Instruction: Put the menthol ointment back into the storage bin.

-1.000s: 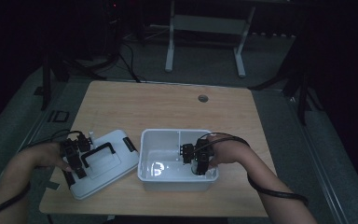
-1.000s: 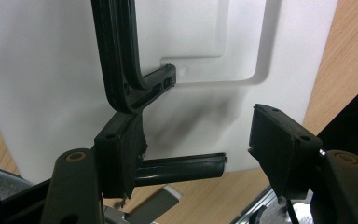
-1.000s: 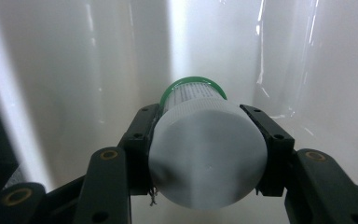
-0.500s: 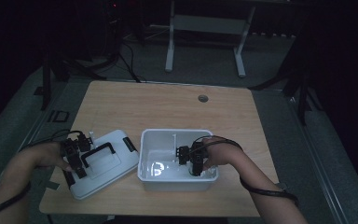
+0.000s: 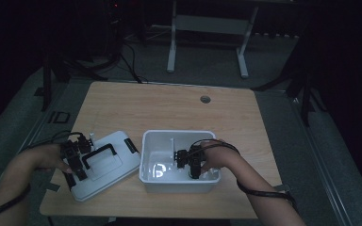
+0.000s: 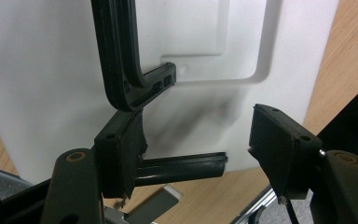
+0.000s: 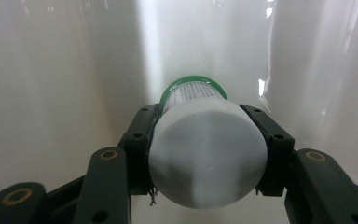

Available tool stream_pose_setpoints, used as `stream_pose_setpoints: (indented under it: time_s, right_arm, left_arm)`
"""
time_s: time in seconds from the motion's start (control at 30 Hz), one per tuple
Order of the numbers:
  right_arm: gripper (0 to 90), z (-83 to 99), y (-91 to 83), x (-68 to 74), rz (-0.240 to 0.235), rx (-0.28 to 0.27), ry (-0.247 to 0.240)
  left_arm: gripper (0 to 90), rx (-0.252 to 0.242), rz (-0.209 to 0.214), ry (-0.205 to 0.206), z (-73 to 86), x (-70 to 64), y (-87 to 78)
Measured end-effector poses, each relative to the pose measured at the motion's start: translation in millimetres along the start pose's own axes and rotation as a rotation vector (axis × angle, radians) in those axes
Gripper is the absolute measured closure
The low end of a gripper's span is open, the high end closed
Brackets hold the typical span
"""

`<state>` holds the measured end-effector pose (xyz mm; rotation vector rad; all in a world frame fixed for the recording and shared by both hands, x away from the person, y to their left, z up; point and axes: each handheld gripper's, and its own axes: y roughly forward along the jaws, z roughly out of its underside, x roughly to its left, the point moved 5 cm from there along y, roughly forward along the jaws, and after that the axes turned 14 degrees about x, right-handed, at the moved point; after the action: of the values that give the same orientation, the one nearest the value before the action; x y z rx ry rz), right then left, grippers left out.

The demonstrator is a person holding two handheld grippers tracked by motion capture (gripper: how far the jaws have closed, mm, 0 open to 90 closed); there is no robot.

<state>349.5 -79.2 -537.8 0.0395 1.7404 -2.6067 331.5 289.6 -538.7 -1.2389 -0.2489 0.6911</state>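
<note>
A white bin (image 5: 178, 185) stands near the table's front edge, with its white lid (image 5: 109, 167) lying flat to its left. My right gripper (image 5: 180, 160) is down inside the bin. In the right gripper view it (image 7: 208, 127) is shut on a white-capped bottle (image 7: 207, 154) with a green band, held lying on its side close to the bin's wall (image 7: 51, 70). My left gripper (image 5: 81, 163) hovers over the lid. Its jaws (image 6: 198, 140) stand open above the lid (image 6: 42, 70), the left jaw next to the end of the black handle (image 6: 121, 60).
The wooden table (image 5: 169, 108) has bare room behind the bin, with a round cable hole (image 5: 205, 99) near the back. A cable (image 5: 264, 193) trails from my right arm across the front right corner. The table's front edge lies just below the lid.
My right gripper has moved left inside the bin with the bottle in it. The left gripper has stayed over the lid.
</note>
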Motion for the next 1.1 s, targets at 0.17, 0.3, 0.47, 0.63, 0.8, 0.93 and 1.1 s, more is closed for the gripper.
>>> stream_pose_setpoints:
  time_s: [0.17, 0.3, 0.47, 0.63, 0.8, 0.93, 1.1]
  right_arm:
    - [50.1, -5.2, 9.2, -1.4, 0.005, 0.038, 0.001]
    - [50.0, -6.5, 9.8, -2.7, 0.003, 0.039, 0.013]
    - [49.6, -4.4, 10.4, -4.7, -0.013, 0.041, 0.038]
    - [44.7, -1.0, 2.6, -3.3, -0.02, 0.033, 0.031]
    - [44.6, 6.7, -13.3, -5.5, -0.007, 0.013, 0.043]
    - [44.5, 14.1, -24.8, -6.4, 0.001, -0.006, 0.047]
    - [44.2, 21.4, -37.6, -6.7, 0.009, -0.036, 0.053]
  left_arm:
    - [35.1, 0.007, -0.003, 0.002, 0.7, 0.8, 0.9]
    - [35.1, 0.009, -0.003, -0.003, 1.8, 1.4, 1.1]
    - [35.1, 0.004, -0.003, -0.003, 1.2, 0.5, -0.1]
    - [35.1, 0.004, -0.004, -0.005, 0.3, 0.4, -0.6]
    - [35.1, 0.004, -0.005, 0.001, -1.1, 0.1, -1.0]
    - [35.1, 0.005, -0.005, -0.003, -1.3, -0.2, -1.2]
    - [35.1, 0.011, -0.01, 0.002, -1.1, 0.2, -1.5]
